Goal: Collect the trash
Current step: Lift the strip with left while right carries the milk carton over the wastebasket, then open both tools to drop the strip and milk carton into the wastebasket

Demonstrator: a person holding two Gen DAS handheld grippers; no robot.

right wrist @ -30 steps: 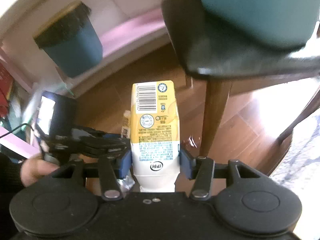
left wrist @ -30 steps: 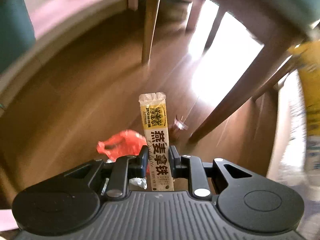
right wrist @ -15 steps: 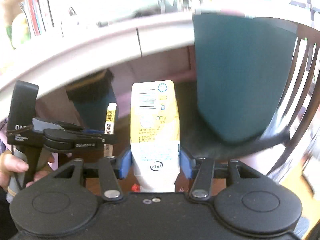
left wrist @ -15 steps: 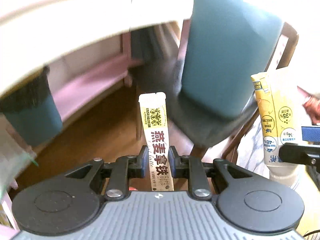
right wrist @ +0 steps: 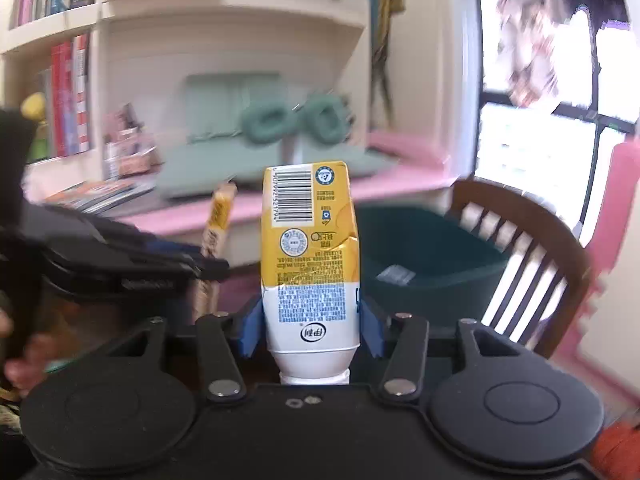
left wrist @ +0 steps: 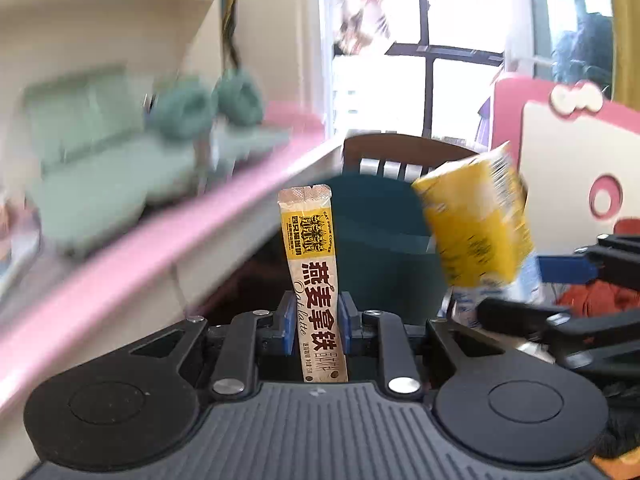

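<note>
Two grippers carry trash above a dark green bin.

In the left wrist view, the left gripper (left wrist: 313, 316) holds a yellow-and-white oat latte sachet (left wrist: 314, 276) upright at lower centre, its blue fingers (left wrist: 285, 318) pinching the sachet; the dark green bin (left wrist: 380, 240) sits behind, centre frame. In the right wrist view, the right gripper (right wrist: 312, 328) pinches a yellow-and-white milk carton (right wrist: 310, 256), cap end down, at centre frame, with the bin on a wooden chair (right wrist: 516, 248) at right.
</note>
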